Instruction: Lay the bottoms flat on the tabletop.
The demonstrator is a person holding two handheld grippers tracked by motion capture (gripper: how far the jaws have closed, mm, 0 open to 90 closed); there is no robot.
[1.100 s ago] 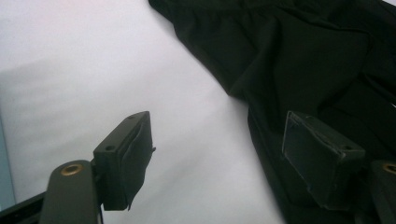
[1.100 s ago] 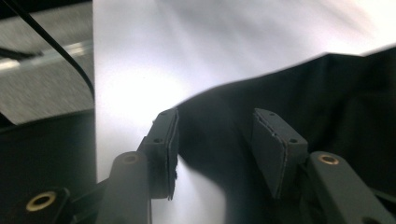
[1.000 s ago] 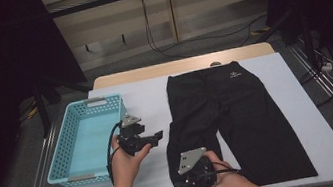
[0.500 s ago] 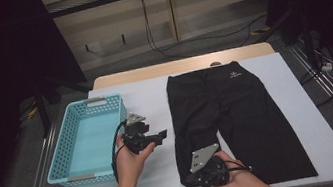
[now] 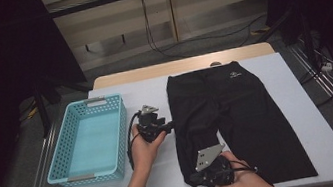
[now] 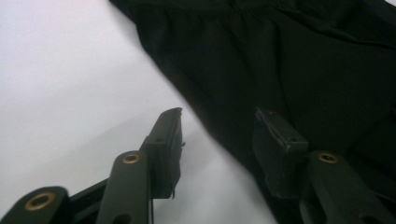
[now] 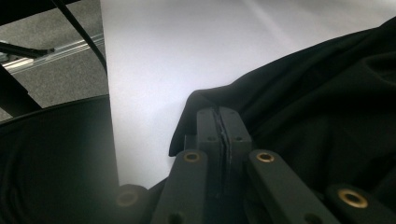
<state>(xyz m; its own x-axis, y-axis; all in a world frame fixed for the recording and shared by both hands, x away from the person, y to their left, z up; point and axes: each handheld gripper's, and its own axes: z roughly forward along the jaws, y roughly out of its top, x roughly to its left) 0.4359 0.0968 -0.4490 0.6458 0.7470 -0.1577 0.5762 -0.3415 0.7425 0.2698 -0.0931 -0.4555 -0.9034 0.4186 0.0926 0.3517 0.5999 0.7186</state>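
Two hand-held grippers are working at a pair of black stretch-fabric cropped trousers (image 5: pixel 240 122) that is lying flat on the white table (image 5: pixel 301 92) in the high view, waistband at the far edge and legs pointing toward the person; the left gripper (image 5: pixel 169 125) is reaching from the left to the outer edge of the trousers' left leg, just right of a light-blue perforated plastic basket (image 5: pixel 88 139) that is sitting at the table's left side; the right gripper (image 5: pixel 192 179) is lying low at the near hem of that same leg, its grey three-cornered plate facing up.

Seen in the left gripper view, the left gripper (image 6: pixel 219 135) is straddling the trouser edge; its fingers (image 6: pixel 168 140) are standing partly apart and have just been closing, one over bare white table and the other over the black cloth, the fabric edge running between them, not yet pressed.

Seen in the right gripper view, the right gripper (image 7: pixel 223 119) is pinching the trousers (image 7: pixel 317 107); its fingers (image 7: pixel 208 128) are pressed together with a thin fold of the hem corner caught between them, the corner lifting slightly off the table (image 7: pixel 187 46).
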